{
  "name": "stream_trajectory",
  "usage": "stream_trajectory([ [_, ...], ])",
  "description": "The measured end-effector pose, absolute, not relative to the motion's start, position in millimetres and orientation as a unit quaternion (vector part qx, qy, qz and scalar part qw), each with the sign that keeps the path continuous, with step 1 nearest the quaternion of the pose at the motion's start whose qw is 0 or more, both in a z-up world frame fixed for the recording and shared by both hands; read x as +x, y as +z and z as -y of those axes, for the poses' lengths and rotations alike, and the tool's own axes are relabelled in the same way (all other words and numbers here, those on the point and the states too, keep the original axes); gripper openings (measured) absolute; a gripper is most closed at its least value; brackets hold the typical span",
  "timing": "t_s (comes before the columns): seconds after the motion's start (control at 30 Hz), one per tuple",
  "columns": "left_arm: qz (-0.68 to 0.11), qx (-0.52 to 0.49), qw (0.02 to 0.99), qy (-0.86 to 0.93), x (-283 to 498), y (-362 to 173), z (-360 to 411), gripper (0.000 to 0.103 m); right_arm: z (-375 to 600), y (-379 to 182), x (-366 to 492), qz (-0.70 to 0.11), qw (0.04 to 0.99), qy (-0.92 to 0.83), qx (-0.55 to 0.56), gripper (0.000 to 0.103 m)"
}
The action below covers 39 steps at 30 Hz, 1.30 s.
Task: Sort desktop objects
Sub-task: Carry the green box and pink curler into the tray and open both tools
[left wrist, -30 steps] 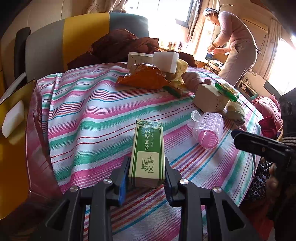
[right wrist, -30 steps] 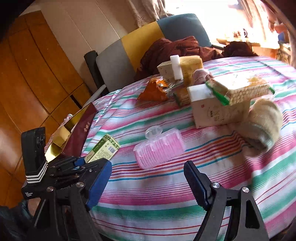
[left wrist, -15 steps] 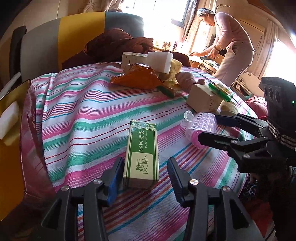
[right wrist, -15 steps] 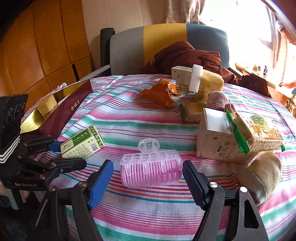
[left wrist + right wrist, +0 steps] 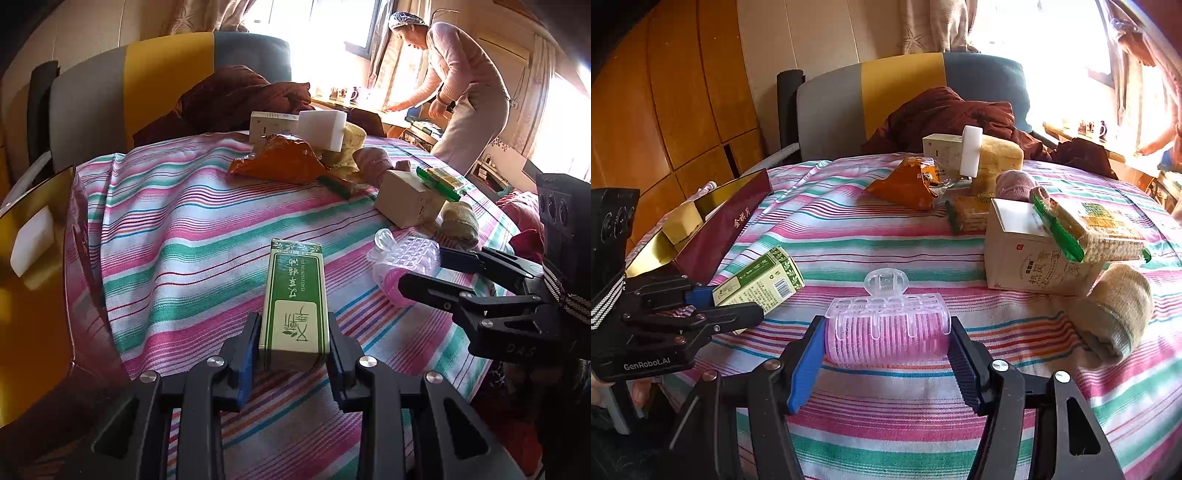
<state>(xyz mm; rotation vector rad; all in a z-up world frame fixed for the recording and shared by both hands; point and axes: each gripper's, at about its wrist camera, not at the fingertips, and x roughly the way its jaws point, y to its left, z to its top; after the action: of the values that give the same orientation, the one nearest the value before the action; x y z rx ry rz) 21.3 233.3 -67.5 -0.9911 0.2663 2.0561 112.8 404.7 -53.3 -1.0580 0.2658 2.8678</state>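
Now my left hand-held gripper (image 5: 293, 341) has closed its pads onto the near end of the green box (image 5: 295, 295), which half a second ago sat loose between spread jaws. My right hand-held gripper (image 5: 886, 345) has advanced to bracket the pink hair roller (image 5: 886, 332), pads touching or nearly so. Both lie on the striped surface (image 5: 177, 236), seemingly ready to lift toward the gold-lined box (image 5: 701, 225) off to the left.

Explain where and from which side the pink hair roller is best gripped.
Grip the roller across its two flat ends, coming in low from the near table edge. It lies on its side, with its axis across the right tool, whose fingers already flank both ends. The ends are firm, whereas the clear clip on top would probably flex or slip.
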Motion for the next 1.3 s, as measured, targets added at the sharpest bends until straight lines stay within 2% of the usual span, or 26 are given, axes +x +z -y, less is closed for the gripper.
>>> stream_trajectory([
  [0.5,-0.054,-0.364,0.374,0.851,22.7,-27.4,-167.9,0.033,-368.2,-27.8,94.5,-0.097,0.007,0.941,-0.323,0.064],
  [0.83,0.007,-0.35,0.321,0.88,1.9,3.9,-92.8,0.033,-299.6,1.8,55.0,-0.04,-0.07,0.951,-0.3,0.064],
  [0.97,0.0,-0.326,0.282,0.902,-8.0,18.5,-64.8,0.033,-278.0,16.9,38.2,-0.027,-0.095,0.953,-0.285,0.064],
  [1.3,0.003,-0.372,0.161,0.914,-55.2,-14.5,17.7,0.033,-199.0,17.3,-15.7,0.039,-0.17,0.933,-0.316,0.064],
])
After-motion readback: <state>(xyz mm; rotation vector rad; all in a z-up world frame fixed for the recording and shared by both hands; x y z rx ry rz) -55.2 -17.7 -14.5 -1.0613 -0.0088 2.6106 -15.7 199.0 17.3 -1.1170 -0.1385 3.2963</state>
